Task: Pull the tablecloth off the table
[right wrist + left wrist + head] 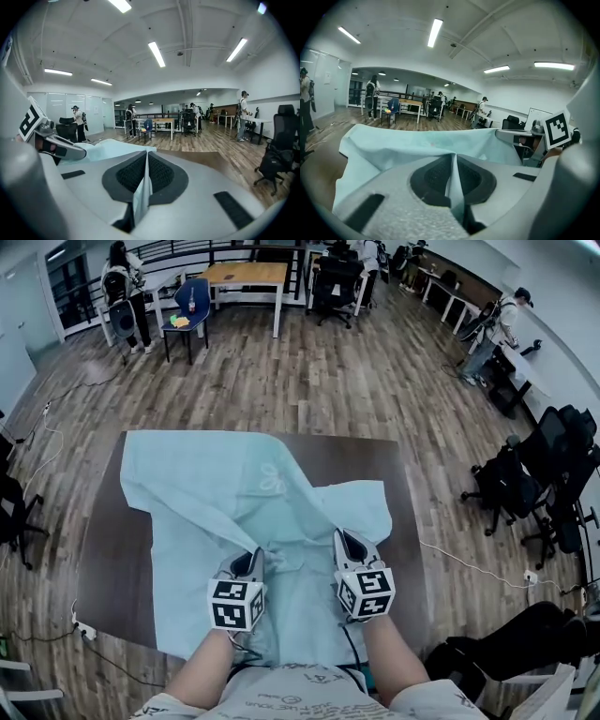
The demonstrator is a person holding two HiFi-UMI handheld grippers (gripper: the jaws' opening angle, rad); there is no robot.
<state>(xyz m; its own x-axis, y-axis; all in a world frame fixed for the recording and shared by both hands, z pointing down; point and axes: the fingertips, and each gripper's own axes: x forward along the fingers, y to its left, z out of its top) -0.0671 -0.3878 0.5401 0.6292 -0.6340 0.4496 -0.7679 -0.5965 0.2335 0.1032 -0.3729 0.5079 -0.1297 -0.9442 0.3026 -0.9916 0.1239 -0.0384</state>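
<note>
Both sides are clamped on the cloth point(216, 488). On the left gripper point(247, 561) the fingers point(433, 176) are closed on a pinched fold. On the right gripper point(350, 542) the fingers point(161, 176) are closed on a 2nd fold of the same cloth.

The 2 sit side by side at the near edge of the counter point(105, 559), neither nearer than the other.

Key relation: nearly all the cloth lies ahead of the fingers, running away from the person toward the far edge. A strip hangs over the near edge below the grippers. The counter's far right corner is bare, with the cloth rucked back there. The cloth reaches the far left corner.

My read: the pull goes straight back toward the body, both sides together. The left has more cloth to drag, so it could skew.
</note>
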